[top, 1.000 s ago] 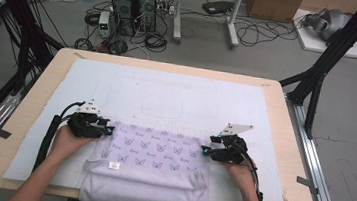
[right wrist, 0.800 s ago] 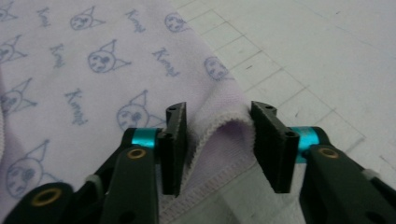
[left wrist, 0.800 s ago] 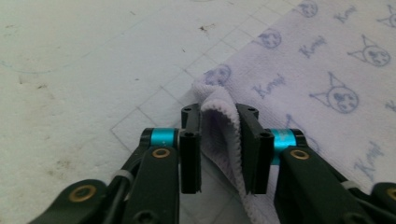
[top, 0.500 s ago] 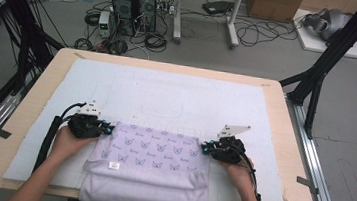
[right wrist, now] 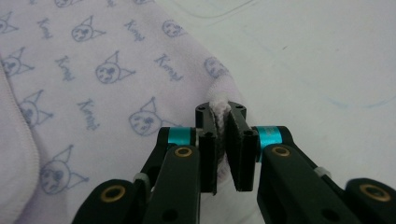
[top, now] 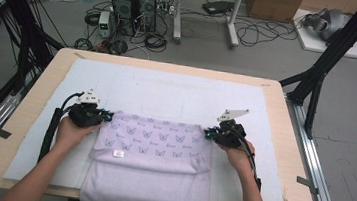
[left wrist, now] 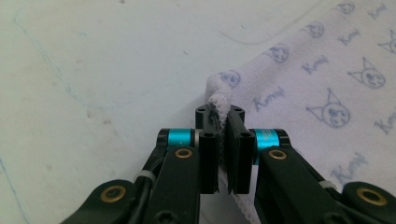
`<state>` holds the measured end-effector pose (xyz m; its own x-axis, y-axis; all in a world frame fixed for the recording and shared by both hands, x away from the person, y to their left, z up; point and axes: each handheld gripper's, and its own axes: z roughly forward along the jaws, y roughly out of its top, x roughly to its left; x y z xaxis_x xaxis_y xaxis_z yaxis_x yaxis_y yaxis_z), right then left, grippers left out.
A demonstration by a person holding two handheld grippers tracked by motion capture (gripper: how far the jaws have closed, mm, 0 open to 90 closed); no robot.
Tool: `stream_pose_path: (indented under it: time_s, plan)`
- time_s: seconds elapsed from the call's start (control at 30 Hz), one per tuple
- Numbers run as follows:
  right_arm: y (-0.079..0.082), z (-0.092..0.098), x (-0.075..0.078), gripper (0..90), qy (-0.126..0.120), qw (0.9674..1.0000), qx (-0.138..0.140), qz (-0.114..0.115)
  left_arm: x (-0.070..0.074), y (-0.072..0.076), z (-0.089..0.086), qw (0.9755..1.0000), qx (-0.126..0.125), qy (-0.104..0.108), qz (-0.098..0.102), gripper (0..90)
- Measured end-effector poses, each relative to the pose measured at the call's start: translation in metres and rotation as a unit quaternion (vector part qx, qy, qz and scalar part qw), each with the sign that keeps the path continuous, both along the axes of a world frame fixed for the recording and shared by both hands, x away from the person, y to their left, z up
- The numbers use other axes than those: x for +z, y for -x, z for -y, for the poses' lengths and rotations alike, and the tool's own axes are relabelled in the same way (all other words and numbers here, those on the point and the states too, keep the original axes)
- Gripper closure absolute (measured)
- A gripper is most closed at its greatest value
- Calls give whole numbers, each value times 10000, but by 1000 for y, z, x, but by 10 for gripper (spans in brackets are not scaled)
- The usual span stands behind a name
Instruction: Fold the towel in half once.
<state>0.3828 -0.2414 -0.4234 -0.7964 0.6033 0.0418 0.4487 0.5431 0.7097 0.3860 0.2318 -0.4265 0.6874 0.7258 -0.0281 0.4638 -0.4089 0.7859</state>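
A lilac towel (top: 151, 153) printed with small cat faces lies folded on the white mat, its near end hanging over the table's front edge. My left gripper (top: 109, 117) is shut on the towel's far left corner. The left gripper view has the hem pinched between the pads at my left gripper (left wrist: 219, 116), with the towel (left wrist: 327, 84) spreading to the right. My right gripper (top: 208, 133) has just been closing on the far right corner. There the right gripper (right wrist: 220, 116) pinches the folded edge of the towel (right wrist: 107, 60).
The white mat (top: 177, 93) covers most of the wooden table (top: 42, 81), with bare mat beyond the towel. Black frame legs, computer towers and cables stand on the floor behind the table.
Both grippers have closed on the towel's far corners and moved a little up and away from the person. The towel's far edge has shifted with them.
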Motion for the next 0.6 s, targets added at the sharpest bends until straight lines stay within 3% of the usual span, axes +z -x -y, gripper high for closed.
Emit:
stream_pose_path:
  time_s: [0.2, 0.33, 0.47, 0.57, 0.6]
  plan:
    - [-31, 5, 23, 842, -175, 9994, -285, 130, 32, -34, 6, 9996, 182, -186, 132, 848]
    - [-51, 4, 52, 843, -93, 9983, -387, 426, 66, -56, 11, 9983, 303, -318, 376, 849]
    - [-72, 5, 84, 847, -97, 9971, -420, 633, 98, -74, 13, 9969, 426, -217, 633, 849]
    - [-83, 3, 101, 834, -25, 9963, -419, 751, 106, -87, 18, 9952, 606, -259, 722, 840]
    - [-88, 4, 102, 779, -38, 9967, -419, 701, 105, -89, 19, 9948, 663, -303, 710, 797]
